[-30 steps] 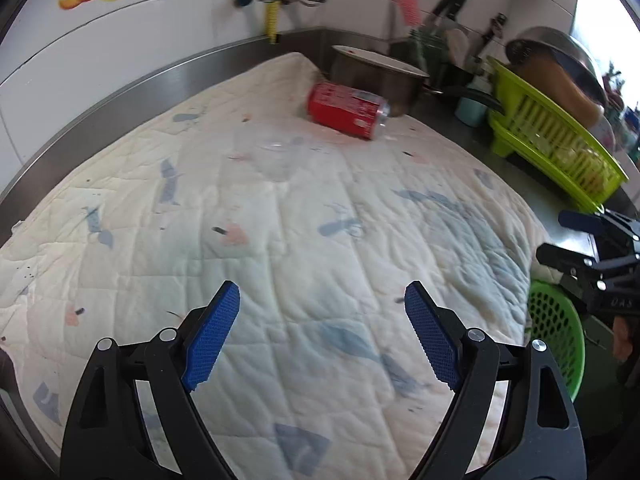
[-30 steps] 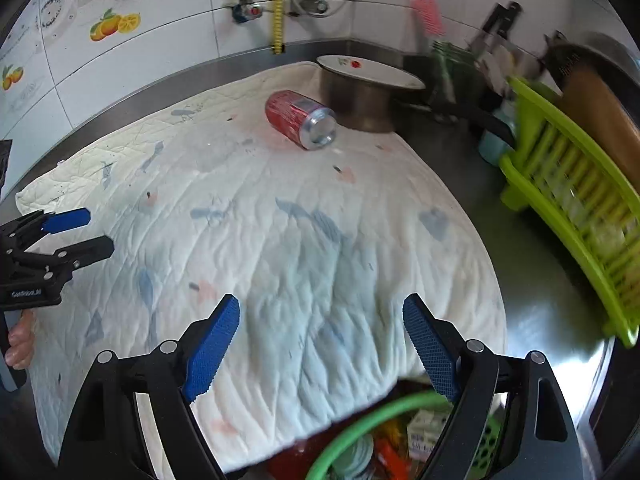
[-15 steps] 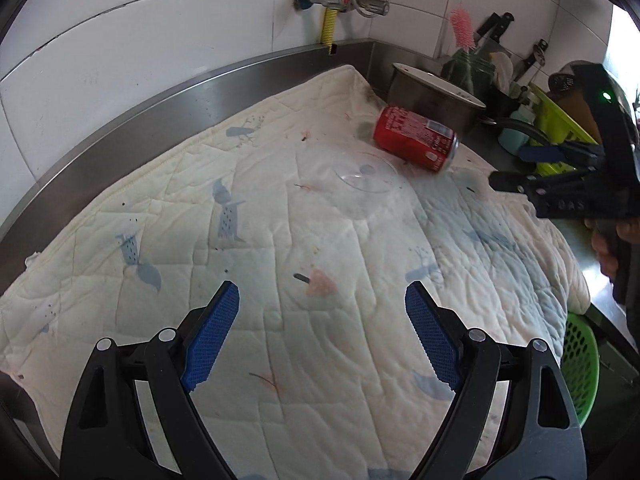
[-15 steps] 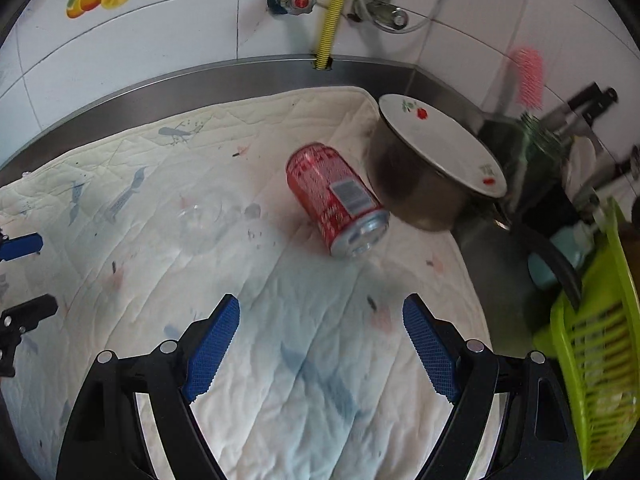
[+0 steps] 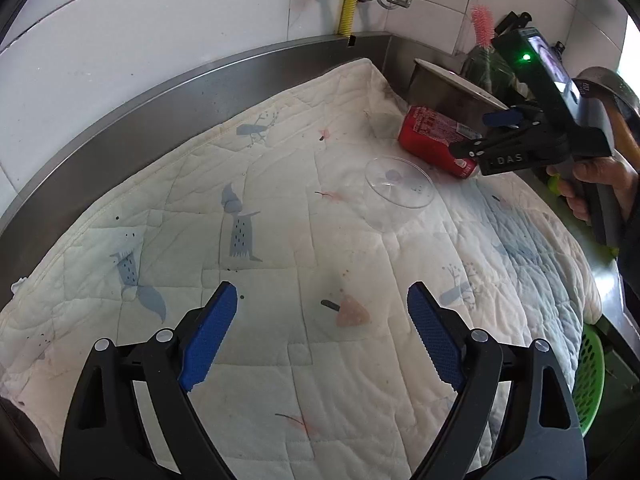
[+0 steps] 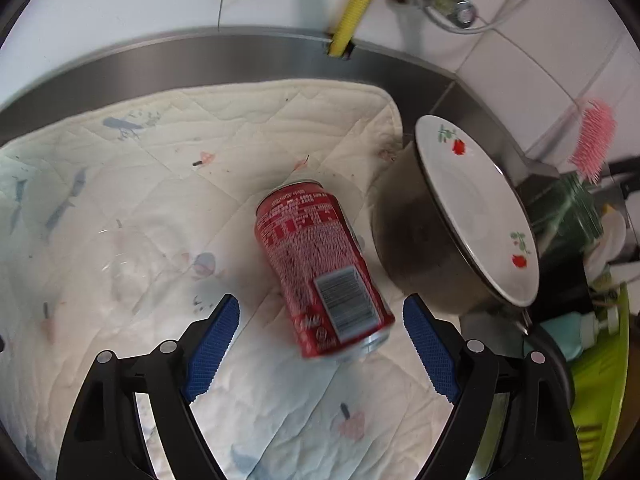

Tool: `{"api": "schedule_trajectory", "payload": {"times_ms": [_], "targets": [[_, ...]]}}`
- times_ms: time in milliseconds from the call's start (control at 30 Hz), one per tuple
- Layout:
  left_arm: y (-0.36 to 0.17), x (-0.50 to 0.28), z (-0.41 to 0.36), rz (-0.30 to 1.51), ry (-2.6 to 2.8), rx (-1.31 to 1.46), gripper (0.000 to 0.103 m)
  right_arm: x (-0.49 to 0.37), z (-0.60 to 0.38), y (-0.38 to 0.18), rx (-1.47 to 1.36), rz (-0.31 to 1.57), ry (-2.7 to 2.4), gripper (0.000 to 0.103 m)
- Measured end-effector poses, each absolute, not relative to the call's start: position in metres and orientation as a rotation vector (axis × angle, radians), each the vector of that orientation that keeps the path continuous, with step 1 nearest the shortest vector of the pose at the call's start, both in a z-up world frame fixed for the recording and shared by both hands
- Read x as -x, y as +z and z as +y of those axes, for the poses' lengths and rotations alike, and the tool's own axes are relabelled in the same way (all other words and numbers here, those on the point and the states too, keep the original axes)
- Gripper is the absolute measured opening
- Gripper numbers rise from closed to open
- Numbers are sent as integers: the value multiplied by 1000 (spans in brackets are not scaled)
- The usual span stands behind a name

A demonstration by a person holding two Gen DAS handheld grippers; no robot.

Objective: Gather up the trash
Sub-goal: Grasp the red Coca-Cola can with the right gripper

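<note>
The red can lay on its side on the quilted mat, barcode up, between the right hand-held gripper's wide jaws; "DAS" showed on its body. The left hand-held gripper hovered wide over bare mat.

Green basket partly behind quilt

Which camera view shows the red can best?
The right wrist view. There the red can lies on its side on the quilt, large and whole, straight ahead of the open right claw. In the left wrist view the can is far, small, and partly hidden behind the right claw.
</note>
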State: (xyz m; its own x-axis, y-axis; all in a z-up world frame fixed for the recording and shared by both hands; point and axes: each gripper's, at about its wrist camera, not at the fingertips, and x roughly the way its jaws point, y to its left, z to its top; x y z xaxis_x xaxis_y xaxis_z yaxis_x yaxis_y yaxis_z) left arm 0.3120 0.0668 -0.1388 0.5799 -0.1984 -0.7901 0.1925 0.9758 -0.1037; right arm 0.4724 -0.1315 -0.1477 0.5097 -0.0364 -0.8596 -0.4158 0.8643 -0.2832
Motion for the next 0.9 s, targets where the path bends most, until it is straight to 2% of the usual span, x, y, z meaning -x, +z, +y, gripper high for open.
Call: {"api": "schedule_trajectory", "payload": {"times_ms": [367, 467, 600, 900], "targets": [[-138, -329, 62, 921, -242, 0, 86, -505, -120, -180, 589, 1071, 211, 84], [-138, -335, 57, 921, -248, -7, 86, -509, -121, -186, 580, 1095, 212, 69], [-141, -342, 50, 924, -265, -18, 86, -503, -123, -186, 581, 1092, 210, 63], [-144, -356, 23, 916, -334, -60, 92, -459, -153, -160, 432, 1084, 229, 61]]}}
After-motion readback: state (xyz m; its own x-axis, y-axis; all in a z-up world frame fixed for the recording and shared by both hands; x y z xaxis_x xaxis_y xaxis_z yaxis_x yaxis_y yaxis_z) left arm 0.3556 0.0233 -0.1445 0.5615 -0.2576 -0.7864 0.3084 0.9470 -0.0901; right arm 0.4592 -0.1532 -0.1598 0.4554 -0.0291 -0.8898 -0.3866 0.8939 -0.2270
